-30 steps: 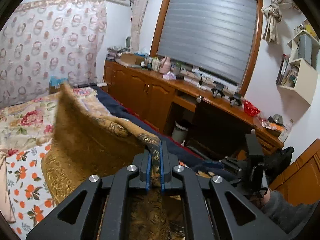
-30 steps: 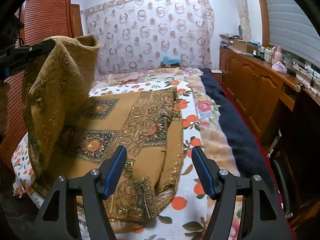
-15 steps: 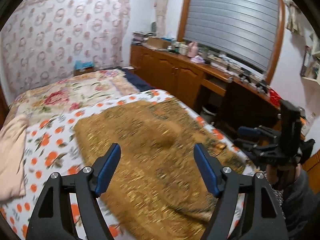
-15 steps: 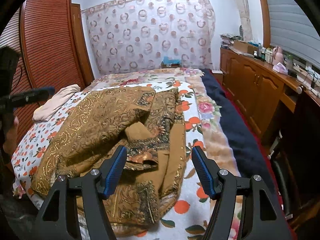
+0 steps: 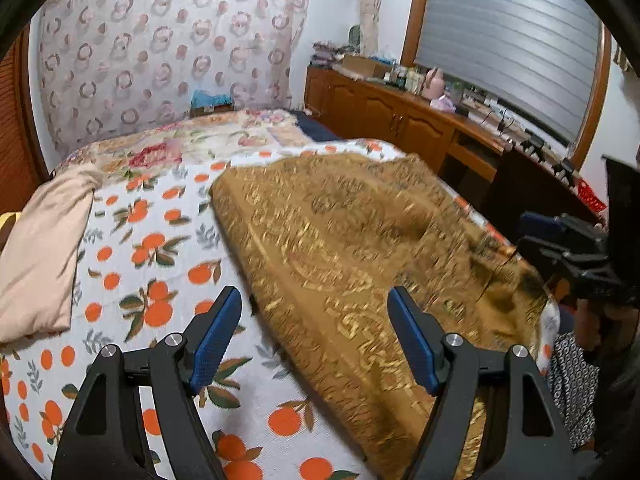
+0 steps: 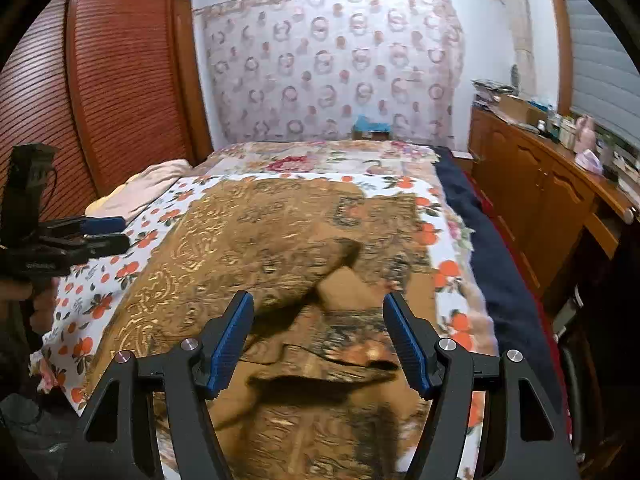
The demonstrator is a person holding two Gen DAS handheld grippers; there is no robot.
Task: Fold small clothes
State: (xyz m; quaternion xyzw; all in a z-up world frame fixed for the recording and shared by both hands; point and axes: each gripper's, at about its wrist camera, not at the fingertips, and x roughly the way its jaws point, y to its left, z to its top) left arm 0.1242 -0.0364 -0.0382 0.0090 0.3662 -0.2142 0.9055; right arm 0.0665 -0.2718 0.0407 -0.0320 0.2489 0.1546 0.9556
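Golden-brown garment (image 5: 360, 248) lies spread on the bed (image 5: 152, 264), folded over once. Ornate gold scroll pattern on the upper layer, darker medallion and border print on the layer beneath, visible at the near right. Fabric looks thin and slightly shiny. The top flap ends in a loose rumpled edge with a shadowed pocket under it near the foot end; a plain tan patch of lining shows at the fold. Folds are uneven, edges not aligned. Both views are motion-blurred, so fine print is unclear.

The garment rests on a white sheet with orange fruit print (image 6: 96, 304), toward the foot and the window side of the bed. A floral blanket (image 5: 160, 152) covers the head end. A pale pink folded cloth (image 5: 44, 248) sits apart on the far side, by the wardrobe.

Left hand-held gripper (image 5: 314, 336) hangs above the garment's near edge, jaws spread wide, nothing between them. Its jaws have just been opening. Right hand-held gripper (image 6: 318, 340) hovers over the rumpled flap, jaws apart, released, pads not touching cloth.

Wooden cabinet run (image 6: 552, 200) lines the window wall, its top cluttered.
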